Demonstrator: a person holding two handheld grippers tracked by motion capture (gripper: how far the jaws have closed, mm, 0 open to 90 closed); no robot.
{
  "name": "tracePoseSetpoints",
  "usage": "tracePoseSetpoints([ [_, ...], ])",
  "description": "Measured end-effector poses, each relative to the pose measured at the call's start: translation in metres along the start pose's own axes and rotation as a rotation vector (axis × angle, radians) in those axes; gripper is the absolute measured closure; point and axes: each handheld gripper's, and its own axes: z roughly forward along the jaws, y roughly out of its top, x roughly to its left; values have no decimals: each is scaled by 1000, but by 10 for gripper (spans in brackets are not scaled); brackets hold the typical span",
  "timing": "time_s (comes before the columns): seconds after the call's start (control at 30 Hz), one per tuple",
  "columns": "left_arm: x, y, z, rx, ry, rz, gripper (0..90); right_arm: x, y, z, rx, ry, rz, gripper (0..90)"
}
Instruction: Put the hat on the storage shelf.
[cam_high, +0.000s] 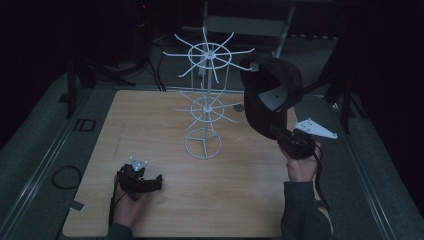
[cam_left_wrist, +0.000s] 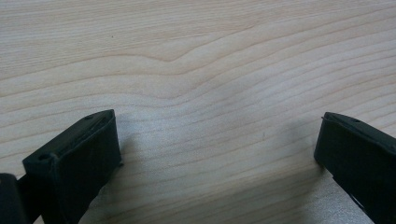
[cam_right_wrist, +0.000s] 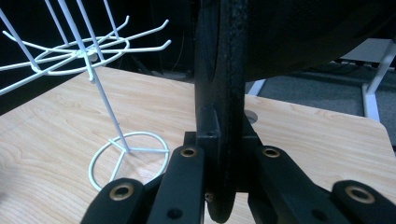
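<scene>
Cap (cam_high: 270, 92) hangs right of the white wire rack (cam_high: 205, 100), brim clamped in your right gripper (cam_high: 280, 132). Left gripper (cam_high: 152, 181) rests wide, holding nothing, on the near-left counter (cam_high: 240, 200). Risk: cap snagging a hook (cam_high: 247, 50) may tip the light rack.

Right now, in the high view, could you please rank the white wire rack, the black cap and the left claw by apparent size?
1. white wire rack
2. black cap, raised toward the camera, so perhaps flattered
3. left claw
</scene>
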Motion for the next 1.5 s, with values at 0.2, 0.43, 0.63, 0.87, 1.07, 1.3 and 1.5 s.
tracePoseSetpoints([
  [0.2,0,0,0,0,0,1,2,0,1,0,-2,-1,1,863],
  [0.43,0,0,0,-1,0,-1,2,2,4,-1,-10,-1,-4,863],
  [0.63,0,0,0,-2,0,-1,2,3,6,-2,-12,-3,-11,863],
  [0.87,0,0,0,0,0,1,2,4,9,-3,-20,-7,-15,863],
  [1.07,0,0,0,0,0,1,2,4,11,-4,-26,-10,-18,864],
  [1.3,0,0,0,0,0,1,2,5,13,-4,-31,-18,-23,863],
  [1.5,0,0,0,0,0,1,2,6,15,-4,-36,-23,-32,863],
])
